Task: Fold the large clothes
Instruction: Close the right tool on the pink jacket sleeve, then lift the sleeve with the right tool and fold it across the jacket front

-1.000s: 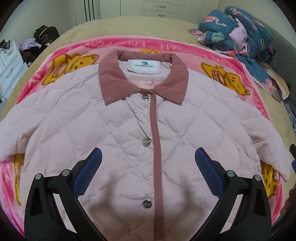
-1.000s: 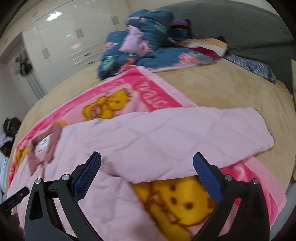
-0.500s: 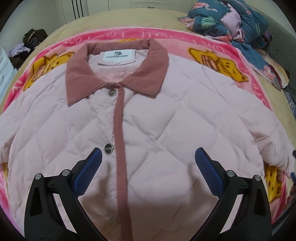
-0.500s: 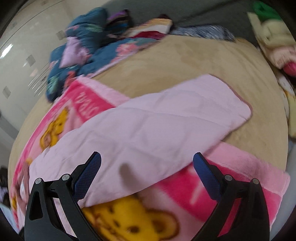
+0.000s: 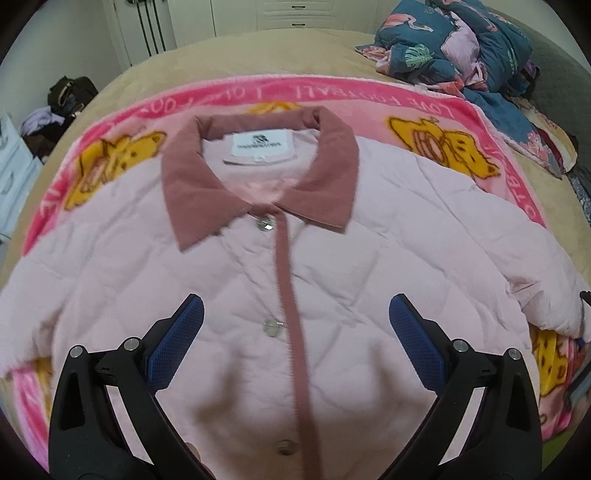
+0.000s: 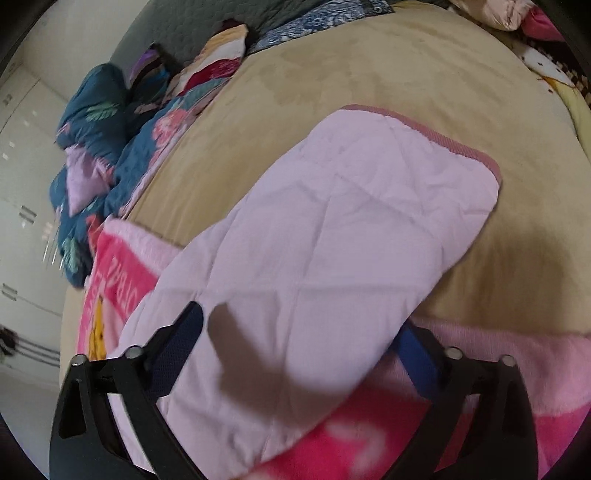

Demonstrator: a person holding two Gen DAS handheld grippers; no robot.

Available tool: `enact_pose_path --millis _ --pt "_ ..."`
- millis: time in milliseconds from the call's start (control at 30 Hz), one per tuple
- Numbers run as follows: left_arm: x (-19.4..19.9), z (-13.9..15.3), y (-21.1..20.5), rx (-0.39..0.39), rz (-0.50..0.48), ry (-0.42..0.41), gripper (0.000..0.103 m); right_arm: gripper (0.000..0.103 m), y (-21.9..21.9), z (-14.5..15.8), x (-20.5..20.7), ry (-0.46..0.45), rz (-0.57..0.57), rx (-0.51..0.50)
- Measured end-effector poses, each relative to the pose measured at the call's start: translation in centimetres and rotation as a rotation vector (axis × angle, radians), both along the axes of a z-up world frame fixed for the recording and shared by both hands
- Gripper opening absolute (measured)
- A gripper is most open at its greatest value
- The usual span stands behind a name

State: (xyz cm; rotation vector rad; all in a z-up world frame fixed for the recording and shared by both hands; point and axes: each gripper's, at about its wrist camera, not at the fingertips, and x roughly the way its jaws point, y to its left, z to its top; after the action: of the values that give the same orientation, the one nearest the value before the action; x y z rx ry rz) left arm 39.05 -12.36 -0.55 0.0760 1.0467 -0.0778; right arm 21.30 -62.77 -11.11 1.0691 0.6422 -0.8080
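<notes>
A pale pink quilted jacket [image 5: 332, 258] lies face up, snapped shut, on a pink cartoon blanket [image 5: 461, 107]. It has a dusty-rose collar [image 5: 207, 192] and placket. My left gripper [image 5: 294, 306] hovers open over the chest, one pad on each side of the placket, with nothing between them. In the right wrist view the jacket's sleeve [image 6: 332, 229] runs out onto the tan bed cover and ends in a rose-trimmed cuff [image 6: 424, 129]. My right gripper [image 6: 299, 321] straddles this sleeve low down, and its jaws are closing. The sleeve's edge covers part of the right fingertip [image 6: 413, 350].
A heap of dark blue floral bedding [image 5: 461, 55] lies at the far right of the bed, also visible in the right wrist view [image 6: 96, 147]. The tan bed cover [image 6: 369, 74] surrounds the blanket. White wardrobes [image 5: 277, 14] stand behind. Bags [image 5: 70, 96] sit on the floor at left.
The right gripper rolled and came down onto the sleeve, which now lies between narrower jaws. The left gripper drifted sideways over the jacket front and back, staying open.
</notes>
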Motion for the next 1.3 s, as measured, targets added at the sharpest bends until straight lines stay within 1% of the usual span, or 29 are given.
enact_pose_path --millis 33,67,100,133,200,233,267,333,367,433,533,700,833,1000,1233,1300 --pt "0.0 0.4 0.3 0.006 0.003 -0.003 0.094 0.058 -0.5 -0.1 -0.1 -0.013 -0.010 0.016" --pt "0.1 0.7 0.6 0.007 0.005 -0.006 0.094 0.050 -0.8 0.0 0.0 -0.028 -0.009 0.018" --pt "0.1 1.2 0.9 0.005 0.008 -0.012 0.094 0.037 -0.9 0.7 0.1 -0.053 0.003 0.001" --pt "0.1 1.6 1.3 0.001 0.014 -0.020 0.094 0.028 -0.6 2.0 0.6 -0.067 0.039 -0.038" --pt "0.0 2.4 2.0 -0.011 0.024 -0.031 0.094 0.022 0.5 4.9 1.6 -0.102 0.118 -0.126" --pt "0.0 2.8 2.4 -0.022 0.028 -0.034 0.094 0.020 1.6 7.0 2.3 -0.125 0.177 -0.185" --pt "-0.1 3.1 2.7 -0.030 0.031 -0.035 0.094 0.019 2.2 8.1 2.5 -0.137 0.204 -0.212" --pt "-0.1 3.5 3.2 -0.041 0.036 -0.039 0.094 0.017 4.5 12.1 3.4 -0.196 0.300 -0.304" --pt "-0.3 3.8 3.5 -0.044 0.040 -0.041 0.094 0.017 5.1 13.2 3.7 -0.208 0.324 -0.331" --pt "-0.6 4.4 4.1 -0.048 0.045 -0.048 0.094 0.017 7.6 16.5 4.4 -0.247 0.402 -0.427" --pt "-1.0 5.2 4.9 -0.070 0.048 -0.054 0.094 0.017 10.9 19.8 5.3 -0.278 0.483 -0.524" --pt "-1.7 7.5 6.1 -0.114 0.047 -0.082 0.094 0.016 15.1 23.5 6.6 -0.314 0.578 -0.610" --pt "-2.3 9.1 7.4 -0.162 0.047 -0.103 0.094 0.016 18.5 25.4 6.9 -0.343 0.644 -0.657" --pt "-2.9 9.6 9.8 -0.207 0.073 -0.108 0.094 0.016 23.0 26.9 7.7 -0.375 0.741 -0.715" --pt "-3.8 8.6 13.7 -0.263 0.112 -0.086 0.094 0.015 29.6 26.8 8.5 -0.406 0.877 -0.762" --pt "-3.9 8.4 14.7 -0.265 0.122 -0.081 0.094 0.015 31.8 26.4 8.5 -0.414 0.917 -0.768"
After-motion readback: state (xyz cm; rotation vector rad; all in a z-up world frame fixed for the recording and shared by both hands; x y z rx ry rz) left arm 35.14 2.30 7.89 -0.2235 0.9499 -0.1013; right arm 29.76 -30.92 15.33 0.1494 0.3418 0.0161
